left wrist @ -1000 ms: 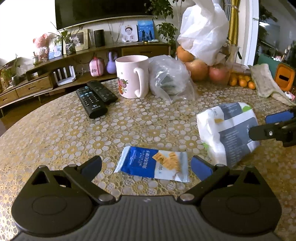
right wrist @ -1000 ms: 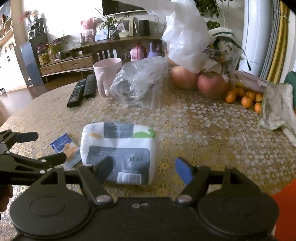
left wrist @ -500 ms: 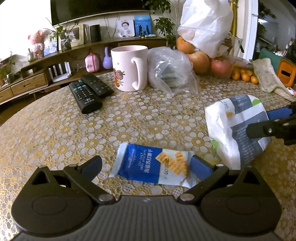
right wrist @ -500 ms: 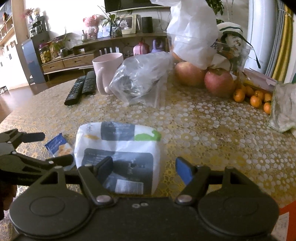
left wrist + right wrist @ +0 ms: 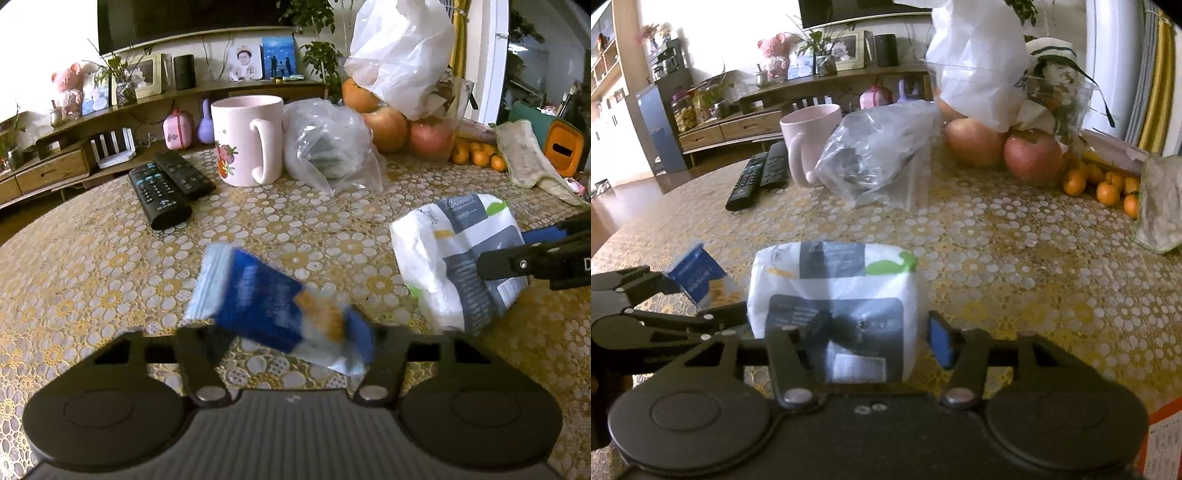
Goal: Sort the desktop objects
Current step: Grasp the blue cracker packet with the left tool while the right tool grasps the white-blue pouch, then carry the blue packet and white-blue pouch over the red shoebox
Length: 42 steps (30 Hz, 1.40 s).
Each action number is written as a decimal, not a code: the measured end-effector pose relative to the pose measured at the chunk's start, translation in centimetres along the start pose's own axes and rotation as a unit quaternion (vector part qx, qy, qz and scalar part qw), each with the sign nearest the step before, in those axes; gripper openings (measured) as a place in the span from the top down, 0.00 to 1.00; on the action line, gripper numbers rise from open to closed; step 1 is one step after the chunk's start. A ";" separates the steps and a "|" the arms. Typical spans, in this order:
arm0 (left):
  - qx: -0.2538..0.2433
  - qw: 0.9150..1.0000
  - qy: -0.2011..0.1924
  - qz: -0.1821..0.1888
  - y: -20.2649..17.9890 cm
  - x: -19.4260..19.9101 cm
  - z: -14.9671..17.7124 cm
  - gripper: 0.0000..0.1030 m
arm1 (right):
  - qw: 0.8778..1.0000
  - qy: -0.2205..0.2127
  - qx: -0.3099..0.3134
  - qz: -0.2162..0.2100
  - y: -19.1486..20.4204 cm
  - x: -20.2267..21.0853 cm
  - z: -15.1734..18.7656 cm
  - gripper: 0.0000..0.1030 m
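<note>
A blue cracker packet [image 5: 258, 302] sits tilted and blurred between the fingers of my left gripper [image 5: 282, 339]. Its jaws are closing and both pads press the packet, whose left end has risen off the table. A white and grey tissue pack [image 5: 834, 291] is between the fingers of my right gripper [image 5: 879, 332]. Those jaws are closing too, and the left finger dents the pack's front. In the left wrist view the tissue pack [image 5: 454, 258] leans to the right with the right gripper [image 5: 517, 251] pinching it. The left gripper [image 5: 683, 295] shows at the left of the right wrist view.
A pink mug [image 5: 247, 140], two black remotes [image 5: 166, 184] and a crumpled clear bag [image 5: 328, 147] stand at the back of the patterned round table [image 5: 92, 266]. Apples [image 5: 1032, 155], small oranges [image 5: 1104, 184], a white plastic bag [image 5: 402, 55] and a cloth [image 5: 524, 155] lie back right.
Both grippers have narrowed onto their objects. The cracker packet, flat on the table before, now tilts up between the left jaws. The tissue pack is squeezed and leans over.
</note>
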<state>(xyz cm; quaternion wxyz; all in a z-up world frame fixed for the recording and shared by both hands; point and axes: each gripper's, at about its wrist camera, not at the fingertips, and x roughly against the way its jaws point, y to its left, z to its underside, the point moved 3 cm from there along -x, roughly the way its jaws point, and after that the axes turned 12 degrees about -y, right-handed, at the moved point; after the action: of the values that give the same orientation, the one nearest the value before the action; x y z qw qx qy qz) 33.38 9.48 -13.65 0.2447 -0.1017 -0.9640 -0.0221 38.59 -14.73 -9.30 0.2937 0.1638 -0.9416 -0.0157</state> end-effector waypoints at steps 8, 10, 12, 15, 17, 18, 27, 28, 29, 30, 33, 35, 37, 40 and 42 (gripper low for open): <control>0.016 1.000 0.007 -0.007 0.1 0.8 -0.2 0.83 | 1.000 -0.008 -0.009 0.005 0.0 1.1 -0.2 0.75; 0.023 1.000 0.009 -0.004 0.0 1.2 -0.3 0.86 | 1.000 -0.013 -0.012 0.005 0.0 1.6 -0.4 0.78; 0.032 0.999 0.015 0.001 -0.1 1.6 -0.4 0.87 | 1.000 -0.015 -0.017 0.007 0.1 2.2 -0.5 0.81; 0.043 0.999 0.021 0.006 -0.4 2.5 -0.5 0.87 | 0.999 -0.019 -0.027 0.010 0.0 3.2 -0.7 0.85; 0.052 0.998 0.023 0.010 -0.7 3.2 -0.6 0.87 | 0.999 -0.023 -0.033 0.012 -0.1 4.1 -0.8 0.87; 0.057 0.998 0.024 0.013 -0.9 3.6 -0.7 0.87 | 0.999 -0.025 -0.036 0.013 -0.2 4.6 -0.8 0.88; 0.053 0.998 0.028 0.026 -4.3 8.2 -2.1 0.87 | 0.997 -0.045 -0.058 0.016 -0.9 10.3 -0.5 0.92; 0.054 0.998 0.031 0.028 -4.7 8.7 -2.2 0.87 | 0.997 -0.046 -0.063 0.019 -1.2 11.1 -0.5 0.92; 0.053 0.998 0.033 0.030 -5.1 9.2 -2.4 0.87 | 0.996 -0.047 -0.067 0.022 -1.3 11.8 -0.5 0.91; 0.052 0.998 0.035 0.032 -5.6 9.9 -2.5 0.87 | 0.996 -0.048 -0.070 0.025 -1.4 12.5 -0.5 0.91; 0.047 0.997 0.036 0.042 -7.0 11.6 -3.1 0.87 | 0.995 -0.056 -0.083 0.028 -2.0 14.9 -0.7 0.91; 0.043 0.997 0.037 0.047 -8.0 12.9 -3.5 0.87 | 0.993 -0.066 -0.089 0.028 -2.3 16.7 -0.9 0.91; 0.042 0.997 0.040 0.058 -9.1 14.1 -4.0 0.87 | 0.993 -0.074 -0.093 0.028 -2.6 18.4 -1.0 0.91; 0.035 0.996 0.042 0.073 -10.9 15.9 -4.7 0.87 | 0.991 -0.086 -0.099 0.031 -3.2 21.1 -0.9 0.91; 0.027 0.995 0.039 0.085 -12.3 17.2 -5.1 0.87 | 0.990 -0.091 -0.103 0.034 -3.7 22.7 -0.7 0.91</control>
<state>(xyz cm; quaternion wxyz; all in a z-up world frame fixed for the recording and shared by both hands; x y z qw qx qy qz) 18.40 0.16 -0.90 0.2854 -0.1755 -0.9420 0.0206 22.51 -25.35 3.27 0.2220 0.0981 -0.9630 -0.1172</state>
